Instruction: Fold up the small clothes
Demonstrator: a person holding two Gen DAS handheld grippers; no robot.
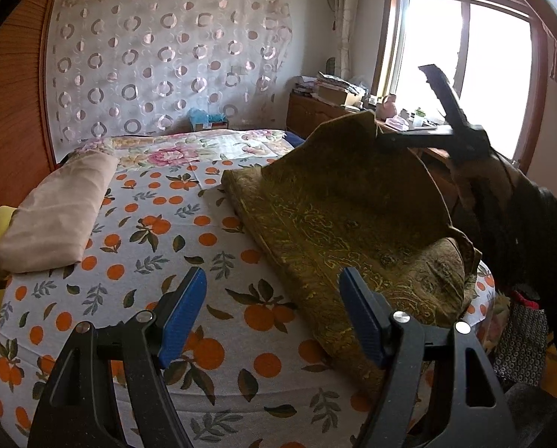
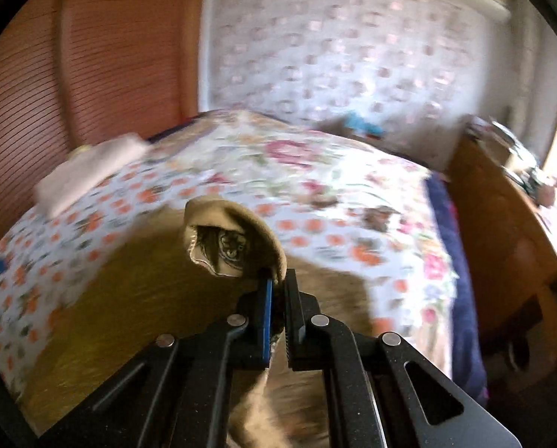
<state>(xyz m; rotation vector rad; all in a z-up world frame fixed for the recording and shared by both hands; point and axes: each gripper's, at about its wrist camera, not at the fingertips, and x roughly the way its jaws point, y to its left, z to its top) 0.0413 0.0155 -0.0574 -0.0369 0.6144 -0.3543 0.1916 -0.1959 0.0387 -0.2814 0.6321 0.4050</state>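
- my right gripper (image 2: 277, 283) is clamped on a corner of the olive patterned cloth (image 1: 338, 220), with the pinched edge curling over just ahead of its fingertips.
- my left gripper (image 1: 274, 313) stands wide with nothing between its blue pads (image 1: 183, 317); the cloth's near edge lies just beside its right-hand finger.
- ahead of the left gripper the cloth lies across the orange-print bedsheet (image 1: 129, 246), its far corner lifted clear of the bed by the right gripper (image 1: 381, 135).
- i judge it soft but thick: the raised part arcs in a broad curve rather than hanging limp, so it should drape slowly and hold a crease loosely.
- not fragile, and the woven face looks grippy enough for the pads.
- best hold, i think, is the near corner, to match the lifted one.
- a folded beige cloth (image 1: 58, 212) sits well off to the left gripper's left.
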